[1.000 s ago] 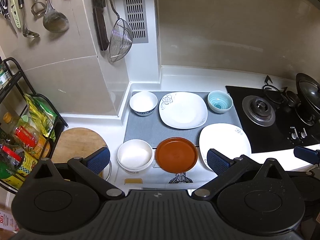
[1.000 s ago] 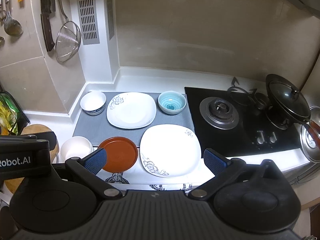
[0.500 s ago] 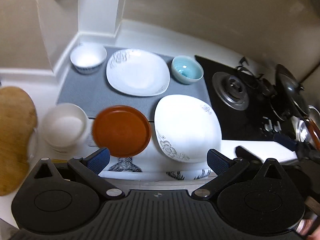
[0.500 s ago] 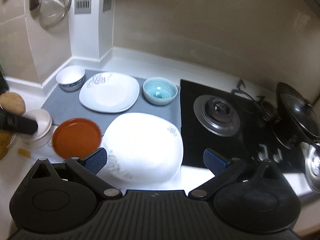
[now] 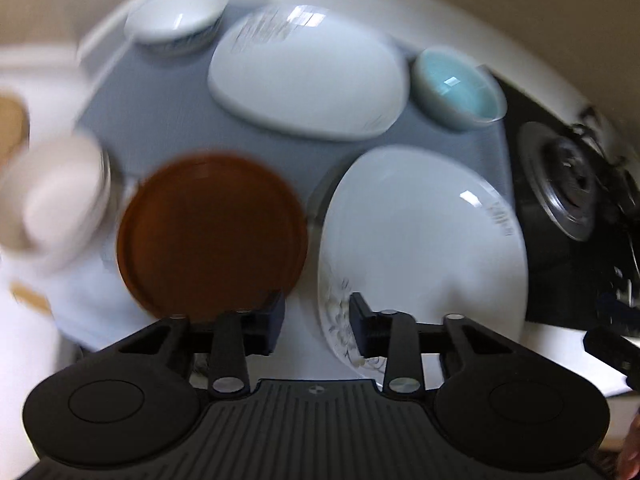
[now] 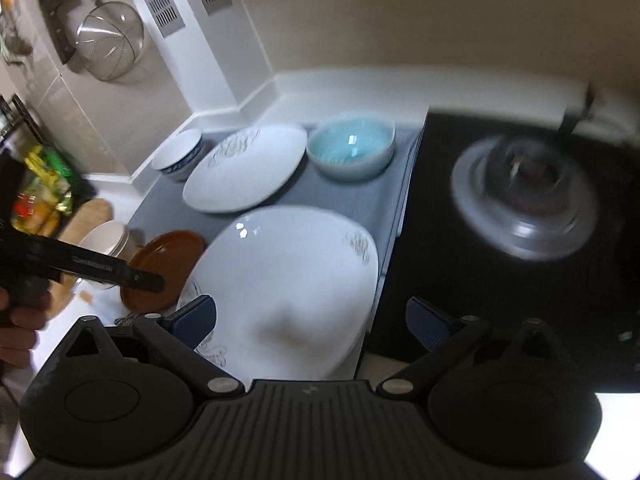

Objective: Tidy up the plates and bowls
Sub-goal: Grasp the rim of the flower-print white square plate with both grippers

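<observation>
A brown round plate (image 5: 212, 232) lies at the counter's front, with a large white square plate (image 5: 424, 240) to its right. A second white plate (image 5: 308, 80), a blue-patterned white bowl (image 5: 176, 20) and a light blue bowl (image 5: 460, 92) sit behind on a grey mat (image 5: 160, 120). A cream bowl (image 5: 52, 196) stands at the left. My left gripper (image 5: 316, 320) is partly closed, empty, low over the gap between the brown and white plates. My right gripper (image 6: 312, 320) is open over the near white plate (image 6: 288, 280).
A black gas hob (image 6: 520, 200) lies to the right of the mat. A strainer (image 6: 108, 40) hangs on the wall. A rack of bottles (image 6: 36, 196) and a wooden board (image 6: 92, 216) stand at the left.
Both grippers have dropped down and forward toward the front plates. The left gripper's jaws have narrowed from wide open. The right gripper has stayed wide open.
</observation>
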The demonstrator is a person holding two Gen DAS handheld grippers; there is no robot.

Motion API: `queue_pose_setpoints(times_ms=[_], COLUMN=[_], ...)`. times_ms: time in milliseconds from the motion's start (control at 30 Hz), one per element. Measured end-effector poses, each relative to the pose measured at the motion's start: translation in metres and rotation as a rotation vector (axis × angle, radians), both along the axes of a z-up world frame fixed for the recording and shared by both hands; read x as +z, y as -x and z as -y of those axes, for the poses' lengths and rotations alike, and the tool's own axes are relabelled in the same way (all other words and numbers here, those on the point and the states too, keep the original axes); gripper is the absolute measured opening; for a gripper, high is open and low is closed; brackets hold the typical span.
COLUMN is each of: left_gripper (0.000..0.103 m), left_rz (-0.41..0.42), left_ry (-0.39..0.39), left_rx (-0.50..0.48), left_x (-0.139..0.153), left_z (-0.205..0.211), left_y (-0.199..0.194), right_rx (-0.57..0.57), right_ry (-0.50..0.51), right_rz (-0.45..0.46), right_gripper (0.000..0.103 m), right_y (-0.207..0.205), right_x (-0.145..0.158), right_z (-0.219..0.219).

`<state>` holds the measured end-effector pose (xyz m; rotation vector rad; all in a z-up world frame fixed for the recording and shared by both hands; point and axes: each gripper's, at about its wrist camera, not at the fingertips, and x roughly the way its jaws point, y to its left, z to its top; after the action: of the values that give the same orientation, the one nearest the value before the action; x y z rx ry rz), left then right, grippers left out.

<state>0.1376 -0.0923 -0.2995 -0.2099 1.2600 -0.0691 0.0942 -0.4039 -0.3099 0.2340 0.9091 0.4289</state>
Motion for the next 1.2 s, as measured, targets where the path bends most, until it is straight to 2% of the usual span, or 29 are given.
queue_pose_setpoints(times_ms=[67,167,233,267,300,400,533,633,700,733,800,867,967,1067,1133,1200], left_gripper=[0.033,0.033,0.032,0.026,0.022,0.023,0.023,0.025,0.024,0.024,0.025,0.028,0.032,0.028,0.028,0.028], left_rz=[-0.032,-0.078,-0.096,-0.092,-0.089,-0.105,-0.123,-0.149,-0.134,-0.121,-0.105,-0.117,-0.118,-0.12,-0.106,-0.119], left_ry=[0.042,0.039,0.064,0.072,0.075,0.074,0.137,0.184,0.157,0.14,0.13,0.152,0.085,0.015,0.015,0.038], left_rx=[0.035,0.061,0.049,0.041,0.027,0.042,0.094,0.132,0.111,0.094,0.09,0.122,0.033,-0.044,-0.083,-0.089], left_x=[-0.012,-0.023,-0.027,-0.03,-0.033,-0.04,-0.046,-0.052,-0.047,-0.044,-0.043,-0.047,-0.041,-0.031,-0.028,-0.031], left_z=[-0.001,0.0,0.002,0.002,0.004,0.002,-0.013,-0.021,-0.02,-0.018,-0.017,-0.017,-0.003,0.006,0.005,-0.001], left_y=[-0.001,0.0,0.001,0.0,-0.001,-0.011,-0.026,-0.038,-0.04,-0.041,-0.048,-0.061,-0.074,-0.065,-0.057,-0.05], right_rx=[0.039,0.068,0.08,0.089,0.097,0.087,0.047,0.045,0.029,0.029,0.039,0.042,0.01,0.011,0.018,0.01], right_ry=[0.026,0.026,-0.002,-0.013,-0.014,-0.006,-0.06,-0.066,-0.086,-0.092,-0.084,-0.081,-0.076,-0.031,-0.03,-0.074], right_rz=[-0.027,-0.069,-0.089,-0.096,-0.1,-0.124,-0.178,-0.178,-0.192,-0.194,-0.186,-0.188,-0.219,-0.202,-0.187,-0.205], right_gripper=[0.066,0.051,0.045,0.042,0.041,0.037,0.032,0.031,0.019,0.017,0.017,0.017,0.012,0.012,0.012,0.012], right_y=[-0.011,-0.024,-0.03,-0.031,-0.031,-0.036,-0.042,-0.044,-0.046,-0.046,-0.045,-0.048,-0.055,-0.052,-0.048,-0.046], right_x=[-0.014,-0.03,-0.035,-0.038,-0.041,-0.051,-0.064,-0.067,-0.066,-0.065,-0.063,-0.064,-0.069,-0.064,-0.059,-0.061], right_z=[0.004,0.01,0.013,0.013,0.013,0.011,0.014,0.015,0.021,0.022,0.024,0.023,0.019,0.015,0.02,0.028])
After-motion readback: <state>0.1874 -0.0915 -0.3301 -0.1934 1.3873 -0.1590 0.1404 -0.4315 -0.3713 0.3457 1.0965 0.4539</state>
